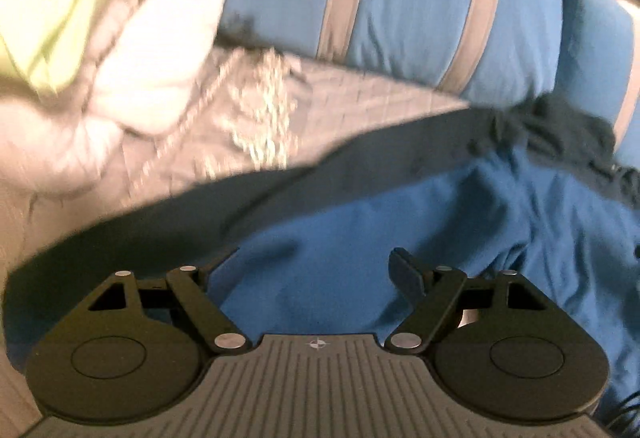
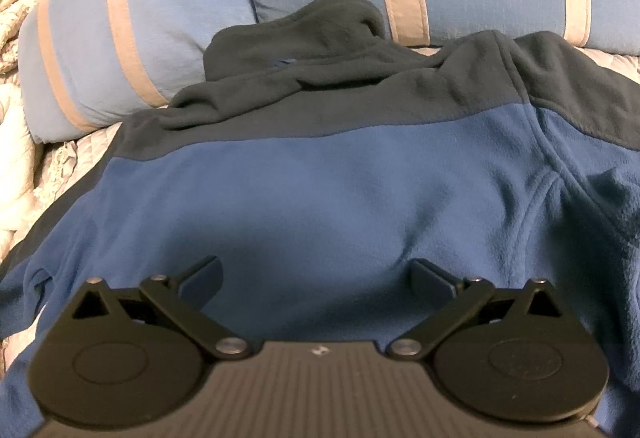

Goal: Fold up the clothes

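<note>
Both claws wide, empty: right gripper [image 2: 316, 276] hangs over the fleece jacket [image 2: 320, 190], collar upper centre; left gripper [image 1: 316, 270] low at its edge.

My left gripper [image 1: 316, 270] held low and level, its 2 fingers spread wide with nothing between them, my right gripper [image 2: 316, 274] likewise low, fingers wide apart, gripping nothing
</note>
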Demonstrator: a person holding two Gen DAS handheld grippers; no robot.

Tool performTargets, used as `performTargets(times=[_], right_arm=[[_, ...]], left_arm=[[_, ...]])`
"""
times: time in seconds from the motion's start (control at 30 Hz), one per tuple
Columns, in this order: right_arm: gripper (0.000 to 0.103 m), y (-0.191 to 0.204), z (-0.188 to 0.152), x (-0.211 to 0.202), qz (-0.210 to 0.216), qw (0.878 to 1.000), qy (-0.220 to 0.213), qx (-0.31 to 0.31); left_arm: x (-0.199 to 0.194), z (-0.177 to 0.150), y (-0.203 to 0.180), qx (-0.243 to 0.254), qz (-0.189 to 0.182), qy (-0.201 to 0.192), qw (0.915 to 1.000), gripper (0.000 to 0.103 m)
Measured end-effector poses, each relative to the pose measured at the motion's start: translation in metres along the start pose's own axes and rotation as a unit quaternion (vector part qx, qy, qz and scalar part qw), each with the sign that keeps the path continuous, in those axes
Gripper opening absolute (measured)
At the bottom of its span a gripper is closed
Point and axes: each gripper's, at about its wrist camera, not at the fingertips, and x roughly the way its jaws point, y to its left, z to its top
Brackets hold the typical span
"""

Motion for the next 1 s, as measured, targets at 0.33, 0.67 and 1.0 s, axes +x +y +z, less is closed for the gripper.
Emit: performTargets(times=[0.33,0.67,1.0], right_arm=[[0.103,0.0,0.001,-0.006,-0.007,1.0,-0.03,0.002],[0.103,-0.011,0.041,-0.085,0.002,0.99,-0.141,0.023],[0.103,-0.05,0.107,-0.247,-0.037,0.964,-0.262,-0.008]], left_arm=[[-0.05,0.035,-0.035,0.023,-0.041,-0.088,0.9951,0.079],[-0.131,0.059,-0.05,0.05,-0.073,-0.171,0.9812,0.08],[-0.19,0.067,-0.027,0.072,-0.049,-0.253,0.9635,0.08]])
